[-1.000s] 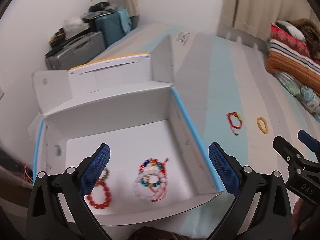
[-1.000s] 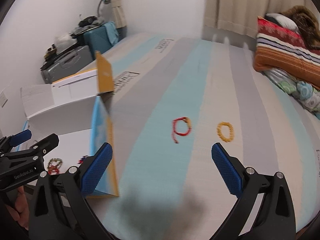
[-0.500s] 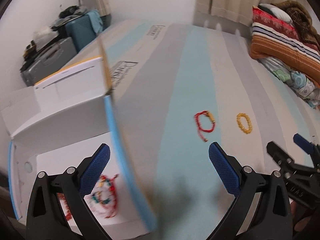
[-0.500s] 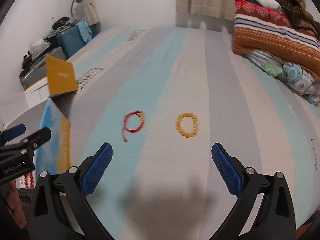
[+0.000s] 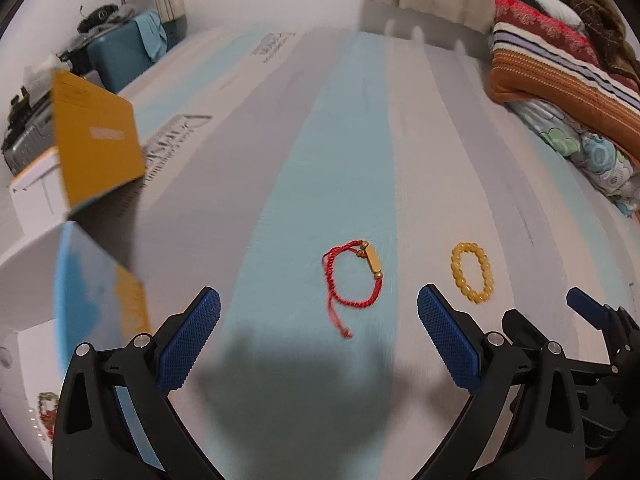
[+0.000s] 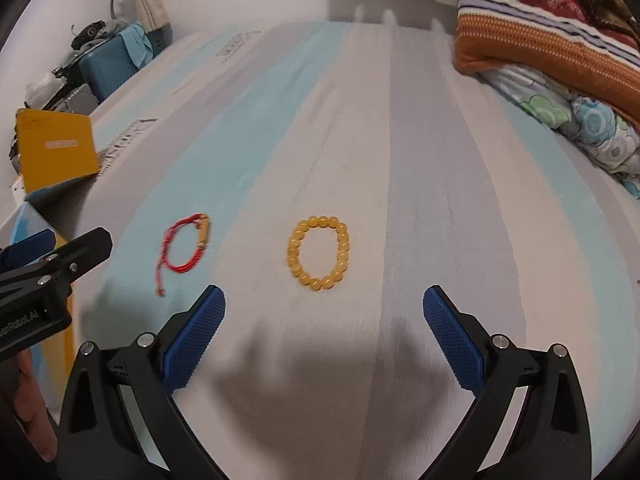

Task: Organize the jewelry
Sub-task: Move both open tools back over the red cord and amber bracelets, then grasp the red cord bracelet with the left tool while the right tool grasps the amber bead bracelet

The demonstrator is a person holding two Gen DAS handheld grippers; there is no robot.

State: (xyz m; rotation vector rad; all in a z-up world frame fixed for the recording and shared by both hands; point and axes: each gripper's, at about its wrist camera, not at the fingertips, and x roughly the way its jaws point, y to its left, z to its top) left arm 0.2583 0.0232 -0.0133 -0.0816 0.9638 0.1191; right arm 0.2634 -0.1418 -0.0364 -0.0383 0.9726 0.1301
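A red cord bracelet (image 5: 354, 276) with a gold bar lies on the striped bed, just ahead of my open, empty left gripper (image 5: 318, 332). A yellow bead bracelet (image 5: 472, 272) lies to its right. In the right wrist view the yellow bead bracelet (image 6: 319, 253) lies just ahead of my open, empty right gripper (image 6: 324, 328), with the red cord bracelet (image 6: 184, 248) to its left. The open cardboard box (image 5: 100, 296) stands at the left; a bracelet inside it (image 5: 46, 408) shows at the bottom left.
Folded blankets and a pillow (image 6: 560, 52) lie at the back right. Suitcases (image 5: 116, 48) stand by the wall at the back left. The box's yellow flap (image 6: 56, 152) sticks up at the left. The left gripper (image 6: 48, 264) shows at the right wrist view's left edge.
Both grippers have swung right, away from the box. The box has slid to the left edge, and the two bracelets on the bed now lie closer, in front of the grippers.
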